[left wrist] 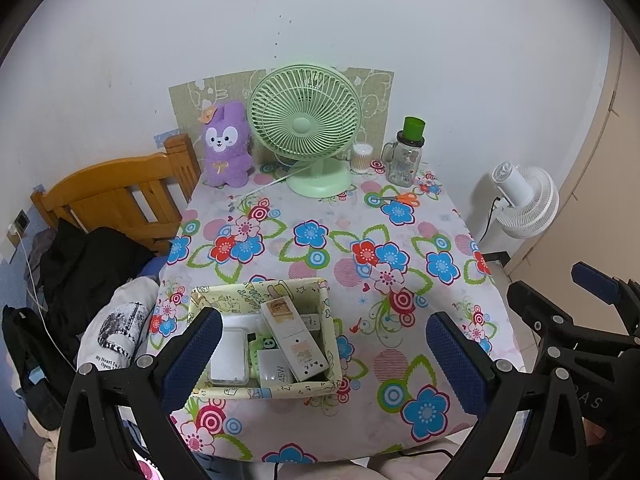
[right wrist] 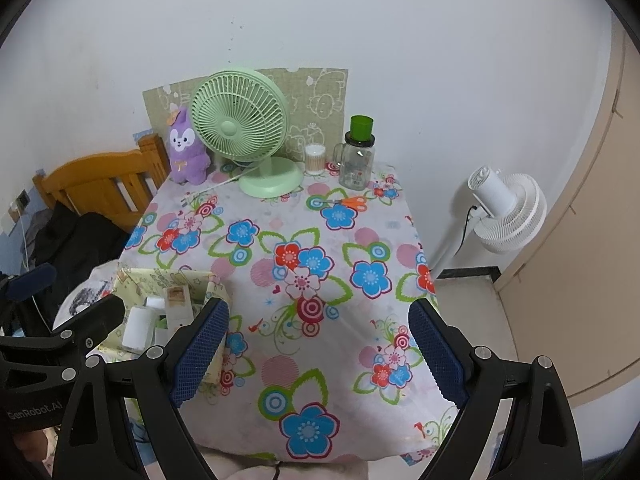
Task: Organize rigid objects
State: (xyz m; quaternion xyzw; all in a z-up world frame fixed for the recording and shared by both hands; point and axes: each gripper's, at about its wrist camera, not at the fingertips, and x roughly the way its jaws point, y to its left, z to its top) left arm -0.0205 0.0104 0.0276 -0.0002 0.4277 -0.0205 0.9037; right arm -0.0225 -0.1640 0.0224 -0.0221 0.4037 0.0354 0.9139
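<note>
A yellow patterned box [left wrist: 256, 392] sits on the floral tablecloth [left wrist: 320, 240] near the front left. In it lie a long white remote [left wrist: 294, 336], a white charger [left wrist: 272, 372], a flat white case [left wrist: 228, 356] and a small green item [left wrist: 264, 346]. My left gripper [left wrist: 324, 360] hangs open above the box's right half, pressing on nothing. My right gripper [right wrist: 320, 352] stands open over bare cloth to the right of the box [right wrist: 172, 280], nothing between its fingers. Orange scissors [left wrist: 402, 199] lie at the back right.
Along the back stand a purple plush [left wrist: 226, 148], a green desk fan [left wrist: 304, 124], a cotton swab tub [left wrist: 361, 158] and a glass jar with a green lid [left wrist: 406, 156]. A wooden bed frame [left wrist: 120, 196] is left of the table, a white floor fan [left wrist: 524, 200] right.
</note>
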